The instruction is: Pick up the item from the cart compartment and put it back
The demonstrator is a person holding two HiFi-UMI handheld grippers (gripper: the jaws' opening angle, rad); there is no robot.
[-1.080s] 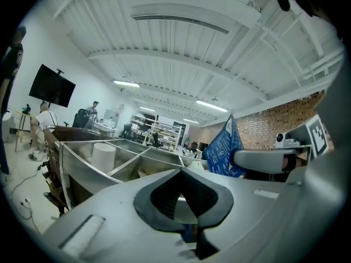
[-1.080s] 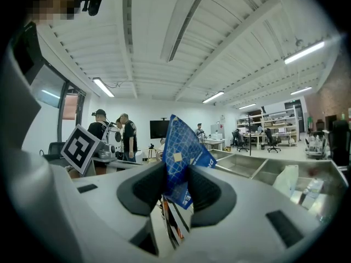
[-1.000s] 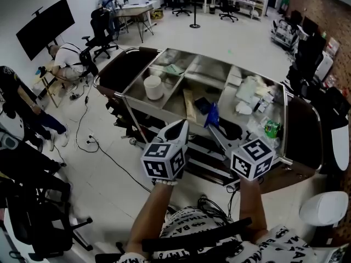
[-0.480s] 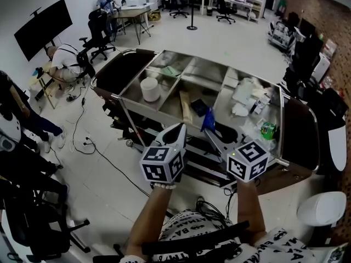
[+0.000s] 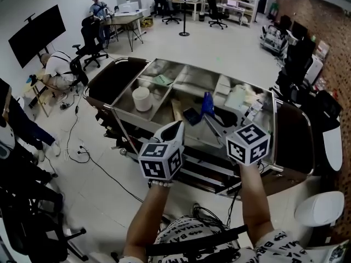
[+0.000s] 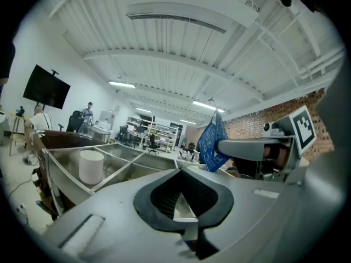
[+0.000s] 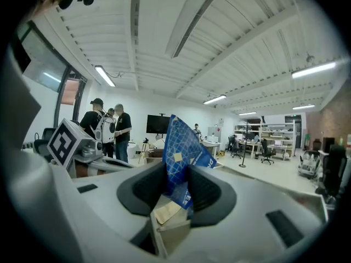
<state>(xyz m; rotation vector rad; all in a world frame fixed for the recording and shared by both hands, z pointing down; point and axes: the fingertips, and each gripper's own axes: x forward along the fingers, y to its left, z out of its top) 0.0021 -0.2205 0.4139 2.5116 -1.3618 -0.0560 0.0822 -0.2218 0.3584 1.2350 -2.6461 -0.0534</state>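
A steel cart [image 5: 192,79] with several compartments stands in front of me. My right gripper [image 5: 209,116] is shut on a blue patterned packet [image 5: 207,103] and holds it upright above the cart's middle compartment. In the right gripper view the packet [image 7: 181,147] sticks up out of the pads [image 7: 204,193], pinched at its lower end. My left gripper [image 5: 177,126] hovers at the cart's front rim, shut with nothing in it. The left gripper view shows its tips [image 6: 180,170] meeting, with the packet [image 6: 211,144] off to the right.
A white cup [image 5: 141,98] stands in the left compartment, with a green sheet [image 5: 162,80] behind it. A tan strip [image 5: 176,109] and a dark packet [image 5: 192,115] lie in the middle one. Loose packets [image 5: 241,97] fill the right one. Chairs, cables and people are at left.
Both grippers have moved up and farther over the cart. The right one has carried the blue packet from the front rim to above the middle compartment.
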